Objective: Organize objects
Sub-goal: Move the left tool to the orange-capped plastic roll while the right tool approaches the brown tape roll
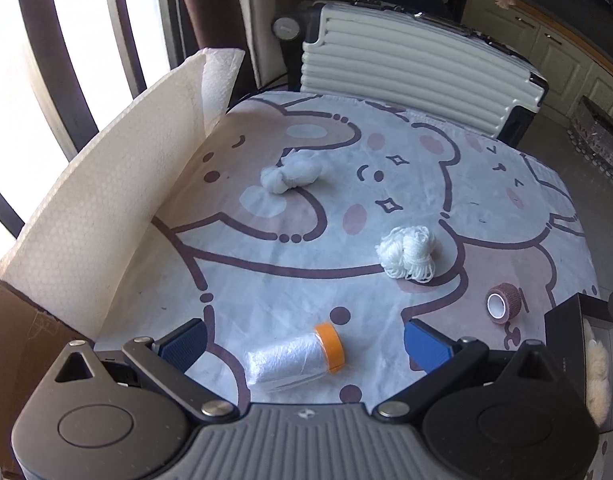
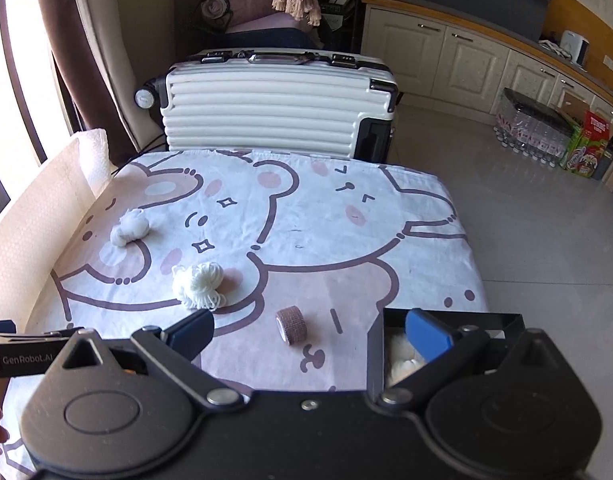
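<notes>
- My left claw (image 1: 304, 342) and right claw (image 2: 310, 332) both gape, empty.
- The orange-capped plastic film roll (image 1: 292, 362) looks light, slippery; I'd grip mid-body.

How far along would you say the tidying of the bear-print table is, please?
Barely begun. Something fluffy already sits in the black box. Both tools, left and right, are open and empty. Still loose: plastic-film roll, brown bandage roll, white yarn bundle and white knotted bundle.

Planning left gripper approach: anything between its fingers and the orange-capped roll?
No. In the left wrist view the left gripper is open, and the orange-capped roll already lies between its fingers.
</notes>
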Demonstrator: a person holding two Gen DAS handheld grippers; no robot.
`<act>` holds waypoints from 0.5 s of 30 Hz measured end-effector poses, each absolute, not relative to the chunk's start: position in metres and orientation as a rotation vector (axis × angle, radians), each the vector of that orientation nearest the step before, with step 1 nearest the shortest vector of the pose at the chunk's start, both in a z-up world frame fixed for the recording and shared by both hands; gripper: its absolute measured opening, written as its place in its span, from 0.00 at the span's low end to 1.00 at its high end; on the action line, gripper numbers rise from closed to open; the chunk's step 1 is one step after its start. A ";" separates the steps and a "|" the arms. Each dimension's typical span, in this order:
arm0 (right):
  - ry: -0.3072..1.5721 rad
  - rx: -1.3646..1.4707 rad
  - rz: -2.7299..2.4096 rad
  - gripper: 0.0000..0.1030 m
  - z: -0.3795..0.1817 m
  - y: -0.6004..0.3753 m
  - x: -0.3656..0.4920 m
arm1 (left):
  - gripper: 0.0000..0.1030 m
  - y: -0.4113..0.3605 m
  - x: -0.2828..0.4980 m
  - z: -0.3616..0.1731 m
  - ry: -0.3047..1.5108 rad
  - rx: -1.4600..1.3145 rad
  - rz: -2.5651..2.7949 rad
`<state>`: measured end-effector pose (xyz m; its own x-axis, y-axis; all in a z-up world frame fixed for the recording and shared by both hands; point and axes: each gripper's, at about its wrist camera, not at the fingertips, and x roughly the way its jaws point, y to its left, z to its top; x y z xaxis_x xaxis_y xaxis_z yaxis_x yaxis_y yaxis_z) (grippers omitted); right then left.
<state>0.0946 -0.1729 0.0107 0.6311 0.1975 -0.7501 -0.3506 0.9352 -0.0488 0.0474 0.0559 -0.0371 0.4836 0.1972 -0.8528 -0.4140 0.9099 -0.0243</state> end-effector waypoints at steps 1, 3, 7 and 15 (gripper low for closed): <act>0.839 -0.205 0.319 1.00 0.008 -0.172 0.098 | 1.00 0.058 0.049 -0.040 1.012 -0.258 0.393; 0.834 -0.228 0.325 1.00 0.003 -0.168 0.103 | 1.00 0.062 0.054 -0.045 1.031 -0.292 0.413; 0.809 -0.247 0.336 1.00 -0.007 -0.164 0.113 | 1.00 0.067 0.062 -0.058 1.062 -0.320 0.425; 0.833 -0.211 0.349 1.00 -0.035 -0.158 0.136 | 1.00 0.087 0.071 -0.085 1.126 -0.385 0.460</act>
<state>0.1356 -0.1583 -0.0350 0.6204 0.2193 -0.7530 -0.3828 0.9226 -0.0467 0.0714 0.0872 -0.0852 0.3551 0.1555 -0.9218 -0.5338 0.8433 -0.0634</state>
